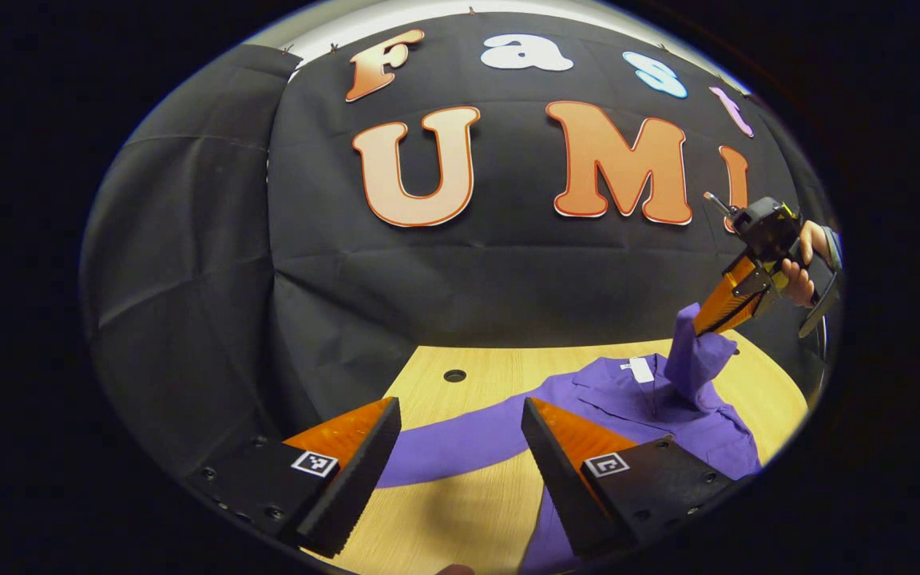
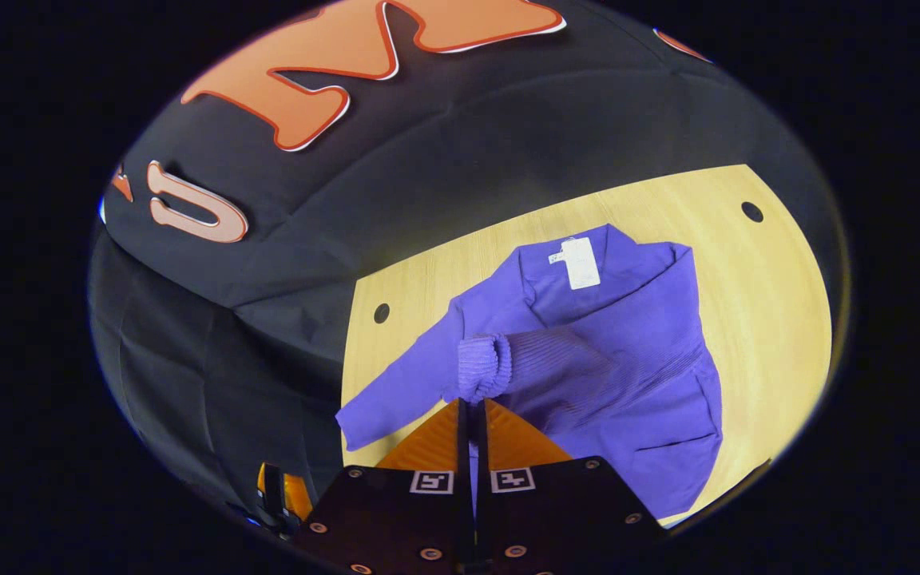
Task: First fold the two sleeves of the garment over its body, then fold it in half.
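Pale wood makes up my table point(image 1: 476, 487), with a small dark round hole point(image 1: 454, 375) near its far edge in the left gripper view; the right gripper view shows two such holes, one on each side of the clothing. On that wood lies the purple garment point(image 2: 652, 383), spread out with its collar toward the booth's black wall. One long sleeve point(image 1: 460, 443) stretches flat across the tabletop, and in the left gripper view it runs behind and between the fingers of my left gripper point(image 1: 456, 459). Those fingers stand wide apart above the table, holding nothing, with the sleeve and bare wood visible in the gap.

My right gripper point(image 2: 472, 407) has its fingers pressed together on the other sleeve's ribbed cuff point(image 2: 484, 367), which bunches just past the tips. In the left gripper view that same gripper, held by my hand point(image 1: 799, 267), sits up at the right, and the pinched sleeve rises from the garment's body as a purple peak. In the right gripper view this lifted sleeve crosses over the chest of the garment.

Smallest of all, a white label point(image 2: 580, 262) lies inside the collar.
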`<state>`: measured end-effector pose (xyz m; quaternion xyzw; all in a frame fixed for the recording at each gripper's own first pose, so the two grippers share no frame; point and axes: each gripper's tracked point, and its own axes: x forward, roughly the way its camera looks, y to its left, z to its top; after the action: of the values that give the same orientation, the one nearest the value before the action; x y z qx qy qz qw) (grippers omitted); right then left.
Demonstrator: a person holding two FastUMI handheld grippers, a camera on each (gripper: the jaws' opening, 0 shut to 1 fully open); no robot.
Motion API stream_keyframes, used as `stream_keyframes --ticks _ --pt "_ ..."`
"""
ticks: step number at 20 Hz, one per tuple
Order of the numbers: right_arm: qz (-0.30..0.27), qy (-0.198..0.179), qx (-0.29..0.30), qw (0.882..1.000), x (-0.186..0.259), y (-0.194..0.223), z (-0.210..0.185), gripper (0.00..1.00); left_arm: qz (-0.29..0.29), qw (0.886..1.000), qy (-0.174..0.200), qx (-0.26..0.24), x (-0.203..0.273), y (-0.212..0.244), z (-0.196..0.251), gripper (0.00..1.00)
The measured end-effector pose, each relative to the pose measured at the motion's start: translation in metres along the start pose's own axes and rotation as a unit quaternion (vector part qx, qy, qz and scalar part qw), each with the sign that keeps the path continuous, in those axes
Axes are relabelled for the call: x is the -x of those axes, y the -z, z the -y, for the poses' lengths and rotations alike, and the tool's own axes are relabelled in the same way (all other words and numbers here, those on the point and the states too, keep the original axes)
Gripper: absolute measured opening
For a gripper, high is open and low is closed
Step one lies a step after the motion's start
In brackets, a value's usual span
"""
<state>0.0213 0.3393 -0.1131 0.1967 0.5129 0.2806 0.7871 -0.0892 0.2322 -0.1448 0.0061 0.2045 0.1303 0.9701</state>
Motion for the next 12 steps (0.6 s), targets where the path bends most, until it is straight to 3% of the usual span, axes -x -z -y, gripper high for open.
stream_keyframes --ticks 6,9,12 --pt "-0.004 -0.017 -0.017 1.000 -0.032 0.005 -0.015 0.02 -0.008 1.000 -0.003 -0.003 -0.003 0.008 -0.007 0.96" --pt "-0.009 -0.004 -0.016 1.000 -0.053 0.012 -0.011 0.02 -0.015 1.000 -0.005 -0.005 -0.006 0.012 -0.011 0.96" --pt "-0.019 -0.031 -0.025 0.999 -0.067 0.019 -0.026 0.04 -0.022 1.000 -0.010 -0.008 -0.007 0.017 -0.016 0.96"
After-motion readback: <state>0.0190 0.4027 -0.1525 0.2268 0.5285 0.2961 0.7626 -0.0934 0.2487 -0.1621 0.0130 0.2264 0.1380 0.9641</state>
